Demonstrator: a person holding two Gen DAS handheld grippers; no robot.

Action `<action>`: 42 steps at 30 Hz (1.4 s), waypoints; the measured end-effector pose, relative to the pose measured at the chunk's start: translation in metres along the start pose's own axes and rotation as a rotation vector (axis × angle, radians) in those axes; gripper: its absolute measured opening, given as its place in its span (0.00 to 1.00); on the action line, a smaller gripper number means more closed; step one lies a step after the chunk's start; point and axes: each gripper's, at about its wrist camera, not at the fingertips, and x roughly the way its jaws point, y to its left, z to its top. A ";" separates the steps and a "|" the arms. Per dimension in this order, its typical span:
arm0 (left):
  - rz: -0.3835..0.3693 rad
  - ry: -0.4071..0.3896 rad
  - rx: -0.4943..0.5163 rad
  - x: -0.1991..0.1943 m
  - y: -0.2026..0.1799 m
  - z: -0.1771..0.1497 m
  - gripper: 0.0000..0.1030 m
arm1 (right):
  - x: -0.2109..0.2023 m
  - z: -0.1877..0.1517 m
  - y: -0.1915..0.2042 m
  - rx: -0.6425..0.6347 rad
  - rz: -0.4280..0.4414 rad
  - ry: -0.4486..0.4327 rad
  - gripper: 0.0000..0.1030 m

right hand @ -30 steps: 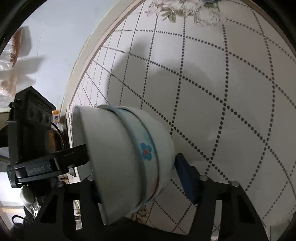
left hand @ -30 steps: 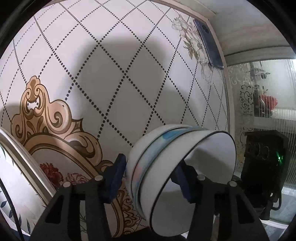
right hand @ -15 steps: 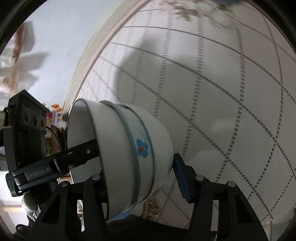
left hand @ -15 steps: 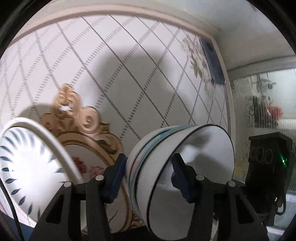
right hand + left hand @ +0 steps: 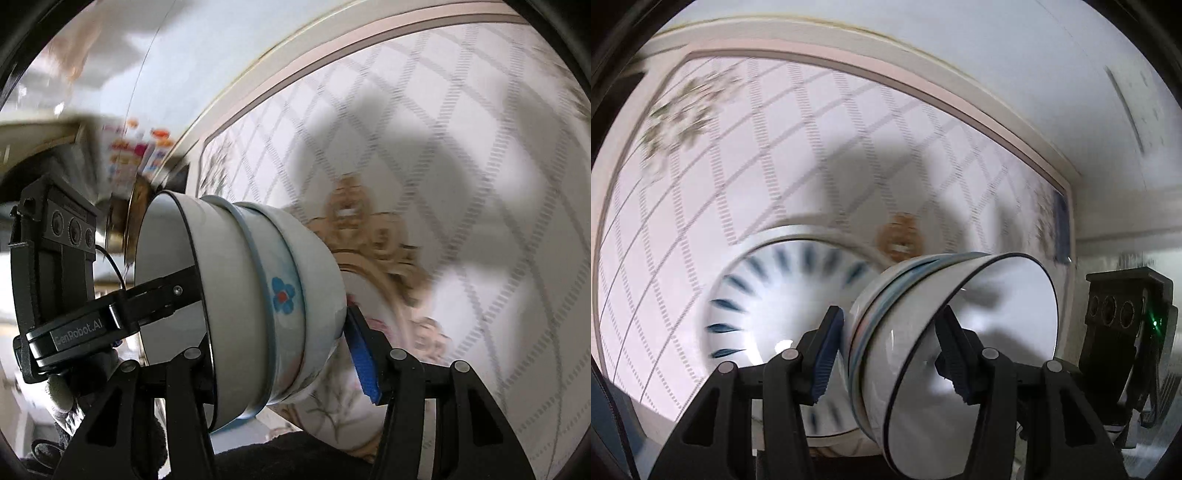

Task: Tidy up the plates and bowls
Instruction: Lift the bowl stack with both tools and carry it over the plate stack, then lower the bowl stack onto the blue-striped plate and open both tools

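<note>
A stack of nested white bowls (image 5: 960, 343) with blue bands lies on its side, held from both sides. My left gripper (image 5: 894, 354) is shut on its wall, one finger inside and one outside. My right gripper (image 5: 280, 354) is shut on the same stack (image 5: 258, 302), which shows a blue flower mark. A white plate with dark blue petal marks (image 5: 775, 317) lies on the table just behind the stack in the left wrist view. The left gripper's finger (image 5: 155, 295) reaches into the bowl mouth in the right wrist view.
The table (image 5: 738, 147) has a white cloth with a dotted diamond grid, a gold scroll ornament (image 5: 373, 236) and flower prints. Its pale rim (image 5: 923, 85) curves along the far side. A white wall stands beyond. The right gripper's black body (image 5: 1123, 332) is at the right.
Both grippers have moved with the bowl stack across the table. The blue-petal plate has come into the left wrist view behind the stack. The view has swung towards the table's far rim.
</note>
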 end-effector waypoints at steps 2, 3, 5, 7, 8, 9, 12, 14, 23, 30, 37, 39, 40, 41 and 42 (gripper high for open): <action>0.008 -0.008 -0.033 -0.002 0.016 -0.001 0.48 | 0.019 0.007 0.012 -0.025 0.003 0.024 0.54; 0.013 -0.015 -0.053 -0.004 0.027 -0.001 0.48 | 0.029 0.008 0.019 -0.038 0.005 0.041 0.54; 0.015 -0.022 -0.084 -0.005 0.043 -0.002 0.48 | 0.043 0.008 0.027 -0.057 0.006 0.062 0.54; 0.015 -0.027 -0.110 -0.005 0.054 -0.002 0.48 | 0.057 0.008 0.036 -0.074 0.004 0.084 0.54; 0.016 -0.030 -0.119 -0.005 0.058 -0.002 0.48 | 0.063 0.007 0.038 -0.078 0.004 0.092 0.54; 0.017 -0.034 -0.130 -0.005 0.064 -0.003 0.48 | 0.070 0.009 0.042 -0.086 0.001 0.100 0.54; 0.024 -0.040 -0.142 -0.005 0.072 -0.006 0.48 | 0.084 0.007 0.046 -0.097 -0.004 0.113 0.54; 0.031 -0.042 -0.143 -0.004 0.074 -0.006 0.48 | 0.091 0.006 0.050 -0.103 -0.012 0.117 0.54; 0.056 -0.045 -0.130 0.002 0.075 -0.012 0.48 | 0.107 0.010 0.058 -0.115 -0.047 0.119 0.54; 0.054 -0.044 -0.126 0.002 0.076 -0.012 0.47 | 0.106 0.013 0.060 -0.113 -0.052 0.114 0.54; 0.066 -0.035 -0.100 0.002 0.073 -0.013 0.46 | 0.107 0.011 0.057 -0.103 -0.057 0.120 0.54; 0.103 -0.037 -0.075 0.001 0.069 -0.015 0.46 | 0.106 0.010 0.056 -0.091 -0.060 0.116 0.54; 0.113 -0.038 -0.068 -0.001 0.068 -0.016 0.46 | 0.105 0.010 0.057 -0.094 -0.064 0.109 0.54; 0.123 -0.040 -0.062 -0.002 0.067 -0.016 0.46 | 0.103 0.010 0.058 -0.099 -0.070 0.103 0.54; 0.142 -0.046 -0.053 -0.005 0.065 -0.018 0.46 | 0.098 0.010 0.060 -0.106 -0.084 0.090 0.54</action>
